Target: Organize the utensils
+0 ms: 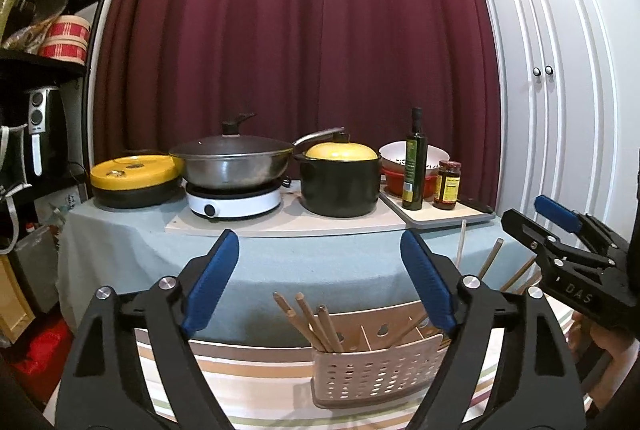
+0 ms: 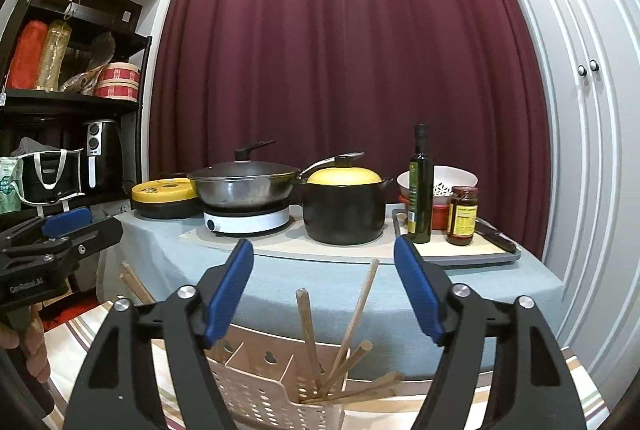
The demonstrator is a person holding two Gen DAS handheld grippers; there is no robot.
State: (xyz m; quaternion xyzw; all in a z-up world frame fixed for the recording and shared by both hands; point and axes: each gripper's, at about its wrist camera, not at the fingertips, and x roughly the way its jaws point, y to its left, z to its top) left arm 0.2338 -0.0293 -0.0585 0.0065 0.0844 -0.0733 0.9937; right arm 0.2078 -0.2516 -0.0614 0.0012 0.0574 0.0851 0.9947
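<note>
Presently, both grippers are held raised and empty over the near edge of a striped cloth (image 1: 248, 370), which suggests a pause between placements. The left gripper (image 1: 320, 282) is kept with its blue pads wide apart, nothing between them; the right gripper (image 2: 324, 286) is likewise spread and unloaded. A perforated utensil caddy (image 1: 376, 374) is stood on the striped cloth, divided into compartments, presumably so that utensils can be sorted upright. Wooden chopsticks (image 1: 312, 322) are leaned in its left-end compartment in the left wrist view. Further chopsticks (image 2: 344, 350), splayed at several angles in the right-end compartment, are shown fully only in the right wrist view; only their tips are seen past the left gripper's finger. Behind, along the far table's edge, a yellow-lidded pot (image 2: 344, 206), a lidded wok (image 2: 244, 186) and an oil bottle (image 2: 421, 186) are recorded, untouched.
</note>
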